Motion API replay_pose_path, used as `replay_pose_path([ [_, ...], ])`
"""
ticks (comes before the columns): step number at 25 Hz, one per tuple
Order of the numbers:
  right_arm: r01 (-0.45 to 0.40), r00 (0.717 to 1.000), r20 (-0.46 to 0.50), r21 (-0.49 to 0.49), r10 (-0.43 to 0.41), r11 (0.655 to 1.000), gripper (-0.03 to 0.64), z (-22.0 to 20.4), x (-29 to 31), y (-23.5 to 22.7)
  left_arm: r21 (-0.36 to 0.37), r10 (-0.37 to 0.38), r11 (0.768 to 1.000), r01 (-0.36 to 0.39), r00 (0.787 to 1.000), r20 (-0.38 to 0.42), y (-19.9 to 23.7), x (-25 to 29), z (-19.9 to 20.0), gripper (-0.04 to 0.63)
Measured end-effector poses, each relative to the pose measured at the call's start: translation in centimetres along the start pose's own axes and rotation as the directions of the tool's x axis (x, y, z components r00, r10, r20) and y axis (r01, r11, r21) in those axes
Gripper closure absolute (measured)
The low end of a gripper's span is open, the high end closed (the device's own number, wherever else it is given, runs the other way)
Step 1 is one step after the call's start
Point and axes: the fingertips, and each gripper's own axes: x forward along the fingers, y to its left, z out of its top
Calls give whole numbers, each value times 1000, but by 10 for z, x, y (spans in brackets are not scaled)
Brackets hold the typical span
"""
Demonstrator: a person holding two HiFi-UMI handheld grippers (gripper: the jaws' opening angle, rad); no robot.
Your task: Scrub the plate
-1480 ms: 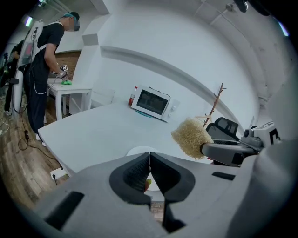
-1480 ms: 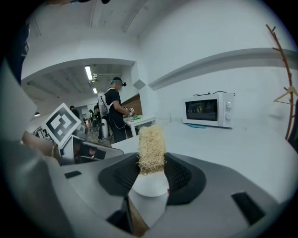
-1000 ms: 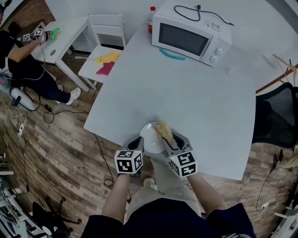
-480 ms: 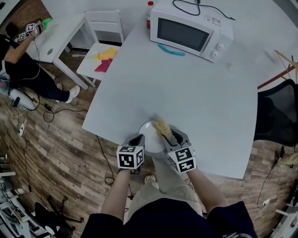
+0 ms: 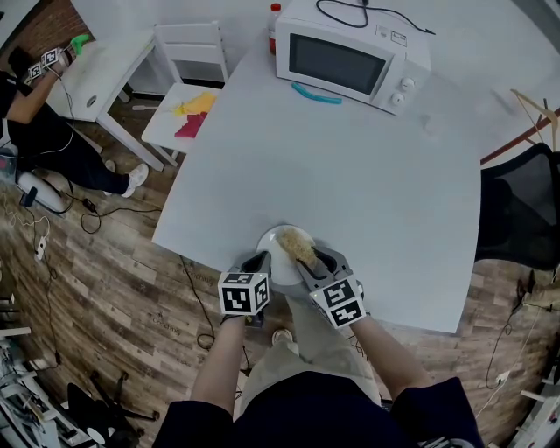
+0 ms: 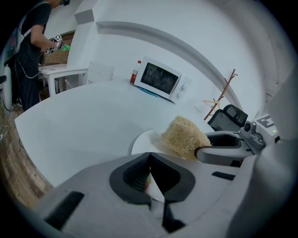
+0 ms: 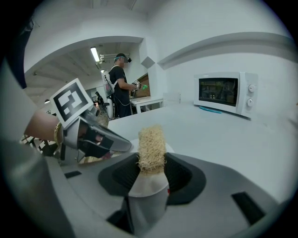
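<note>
scrubber (image 5: 297,244) on plate (image 5: 272,250) | left tongs (image 5: 259,261) at rim | near table (image 5: 350,166) edge

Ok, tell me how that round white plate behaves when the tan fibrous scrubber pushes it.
The round white plate looks rigid and smooth, so it would likely slide on the white table unless held; the left gripper clamps its rim. It sits at the table's near edge, so a hard shove might tip it off.

The plate (image 5: 278,238) lay at the near edge of the table (image 5: 350,175); the microwave (image 5: 346,57) stood far behind it (a bottle (image 5: 274,17) at its left).
</note>
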Motion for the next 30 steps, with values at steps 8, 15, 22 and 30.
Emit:
replay_pose_path([
  [8,-73,997,-26,-1,73,997,453,-15,-12,28,-9,-2,1000,2,1000,1,0,1,0,577],
  [15,-94,995,-29,-9,94,996,452,-19,-14,36,1,-9,1000,9,1000,-8,0,2,-1,577],
  [22,-43,999,-24,-25,42,999,451,-6,-6,7,3,-12,1000,12,1000,-14,-2,3,-2,577],
  [30,31,1000,-5,-13,-31,999,451,7,3,-21,2,-4,1000,4,1000,-10,-2,2,-1,577],
])
